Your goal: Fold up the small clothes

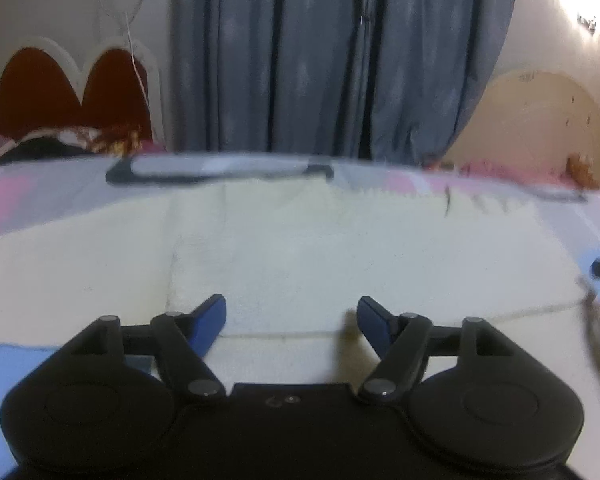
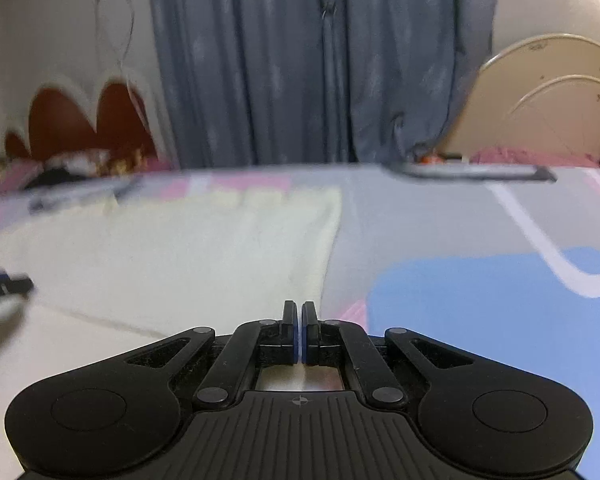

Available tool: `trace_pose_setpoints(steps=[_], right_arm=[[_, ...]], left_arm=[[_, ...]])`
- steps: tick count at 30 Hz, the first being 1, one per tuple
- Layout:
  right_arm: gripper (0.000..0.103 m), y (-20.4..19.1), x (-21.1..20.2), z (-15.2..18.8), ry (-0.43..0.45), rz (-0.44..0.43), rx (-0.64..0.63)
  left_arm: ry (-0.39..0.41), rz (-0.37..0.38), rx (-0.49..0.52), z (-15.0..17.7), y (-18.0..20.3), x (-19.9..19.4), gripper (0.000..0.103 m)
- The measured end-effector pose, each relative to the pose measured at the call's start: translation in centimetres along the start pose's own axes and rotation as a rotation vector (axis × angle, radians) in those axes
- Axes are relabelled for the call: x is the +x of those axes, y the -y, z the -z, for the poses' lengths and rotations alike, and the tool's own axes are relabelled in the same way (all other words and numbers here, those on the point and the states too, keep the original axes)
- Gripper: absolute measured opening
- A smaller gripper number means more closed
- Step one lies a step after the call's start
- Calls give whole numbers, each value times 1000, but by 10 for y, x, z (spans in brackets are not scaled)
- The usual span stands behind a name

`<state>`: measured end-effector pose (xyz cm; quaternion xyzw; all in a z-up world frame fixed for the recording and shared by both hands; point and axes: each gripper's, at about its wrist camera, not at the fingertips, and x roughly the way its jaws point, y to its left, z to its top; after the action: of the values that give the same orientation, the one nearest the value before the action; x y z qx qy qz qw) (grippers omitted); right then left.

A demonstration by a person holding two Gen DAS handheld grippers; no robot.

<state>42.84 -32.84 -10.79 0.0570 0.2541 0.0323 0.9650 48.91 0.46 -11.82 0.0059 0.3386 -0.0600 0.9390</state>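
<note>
A pale cream cloth (image 1: 300, 248) lies spread flat on the bed, with a folded layer whose left edge runs down the middle left. My left gripper (image 1: 292, 304) hovers just over its near part, jaws wide apart, blue pads bare, nothing between them. In the right wrist view the same cloth (image 2: 180, 248) fills the left half, its right edge ending near the centre. My right gripper (image 2: 301, 308) sits at that near right edge with its pads together and no cloth visible between them. A dark tip of the left gripper (image 2: 4, 284) shows at the left border.
The bedsheet (image 2: 480, 300) has pink, grey and blue patches. A dark-framed flat object (image 1: 220, 170) lies at the bed's far edge. Behind hang blue-grey curtains (image 1: 320, 60), with a red-brown scalloped headboard (image 1: 40, 92) at the left and a cream rounded board (image 2: 548, 96) at the right.
</note>
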Motion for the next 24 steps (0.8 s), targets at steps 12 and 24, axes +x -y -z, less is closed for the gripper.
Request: trace_pose_setpoints(steps=[12,24], right_arm=[[1,-6,-15,5,-41,35,59],[1,-51,-20,8,-44,-22,154]], left_arm=[[50,-87,-167,21,-65,-57,66],[138,-236,-708,70,-259,-118,61]])
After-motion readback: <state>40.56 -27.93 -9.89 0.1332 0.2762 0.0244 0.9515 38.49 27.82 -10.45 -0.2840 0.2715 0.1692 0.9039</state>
